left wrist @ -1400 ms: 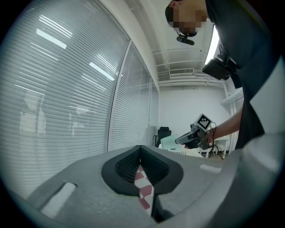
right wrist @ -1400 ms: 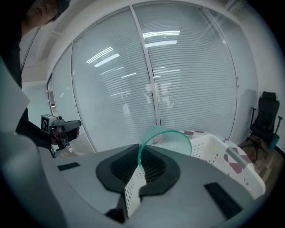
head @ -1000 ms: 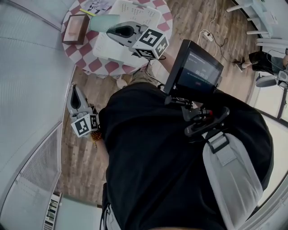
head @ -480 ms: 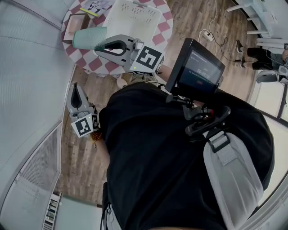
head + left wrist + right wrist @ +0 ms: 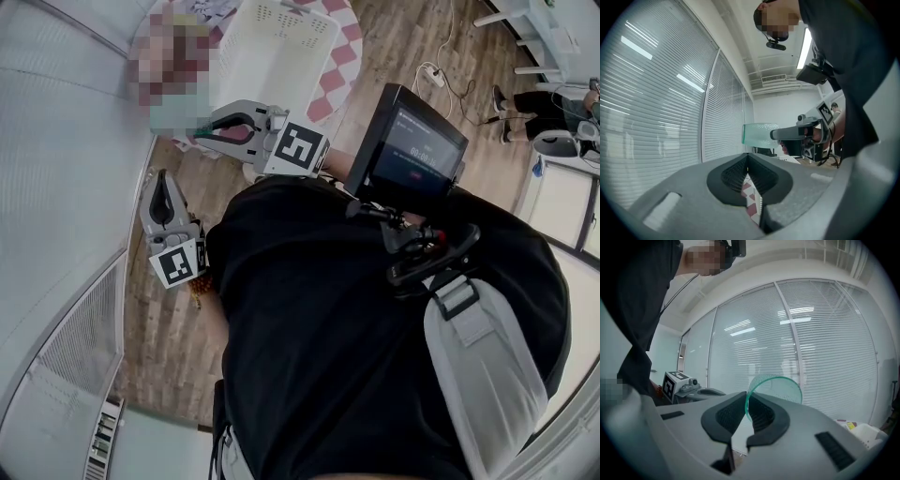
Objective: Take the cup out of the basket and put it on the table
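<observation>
My right gripper [image 5: 746,412] is shut on the rim of a translucent green cup [image 5: 776,388], which lies tilted on its side in the air. The left gripper view shows that cup [image 5: 758,133] sticking out sideways from the right gripper [image 5: 774,135]. In the head view the right gripper [image 5: 208,127] is over the near left edge of the checkered round table [image 5: 330,71], and a blurred patch hides most of the cup. The white basket [image 5: 281,49] stands on the table behind it. My left gripper [image 5: 161,187] hangs lower left over the floor, shut and empty.
Window blinds run along the left side. Below is a wooden floor, with a power strip and cables [image 5: 431,73] to the right of the table. A screen [image 5: 405,141] is mounted on the person's chest. Another person's feet [image 5: 525,122] show far right.
The right gripper has carried the cup left and toward me, away from the basket to the table's near left edge. The left gripper has hardly moved.
</observation>
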The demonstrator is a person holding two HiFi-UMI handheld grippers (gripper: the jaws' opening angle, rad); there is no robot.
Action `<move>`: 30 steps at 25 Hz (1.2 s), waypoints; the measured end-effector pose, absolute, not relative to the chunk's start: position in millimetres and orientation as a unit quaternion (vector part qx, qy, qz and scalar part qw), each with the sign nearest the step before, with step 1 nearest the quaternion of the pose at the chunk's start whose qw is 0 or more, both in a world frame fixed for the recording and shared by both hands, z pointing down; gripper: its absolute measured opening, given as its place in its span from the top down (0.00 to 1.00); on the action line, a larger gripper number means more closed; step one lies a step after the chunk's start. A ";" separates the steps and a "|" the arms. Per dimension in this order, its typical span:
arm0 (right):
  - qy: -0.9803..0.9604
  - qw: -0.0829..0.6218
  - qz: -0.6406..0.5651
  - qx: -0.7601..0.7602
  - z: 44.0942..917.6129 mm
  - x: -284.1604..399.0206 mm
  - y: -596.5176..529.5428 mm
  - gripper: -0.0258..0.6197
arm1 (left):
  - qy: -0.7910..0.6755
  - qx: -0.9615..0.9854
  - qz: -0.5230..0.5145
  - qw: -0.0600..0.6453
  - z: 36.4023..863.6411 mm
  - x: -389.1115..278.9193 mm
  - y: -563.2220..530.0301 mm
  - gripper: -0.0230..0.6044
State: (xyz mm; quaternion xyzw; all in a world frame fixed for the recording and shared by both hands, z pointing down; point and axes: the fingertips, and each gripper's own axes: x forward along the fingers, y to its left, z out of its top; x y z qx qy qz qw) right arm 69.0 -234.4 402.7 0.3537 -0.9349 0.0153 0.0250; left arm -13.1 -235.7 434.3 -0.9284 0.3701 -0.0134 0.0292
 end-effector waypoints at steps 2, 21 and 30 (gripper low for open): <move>-0.938 0.031 0.013 0.346 409.3 63.6 -230.8 0.92 | 0.365 -0.930 -0.006 0.035 433.3 -11.8 -234.1 0.95; -0.948 0.066 -0.007 0.311 441.1 45.5 -215.3 0.92 | 0.372 -0.927 -0.024 0.033 444.1 -15.2 -223.3 0.95; -0.947 0.063 0.005 0.316 435.0 43.5 -202.7 0.92 | 0.372 -0.927 -0.025 0.035 440.4 -19.4 -208.7 0.95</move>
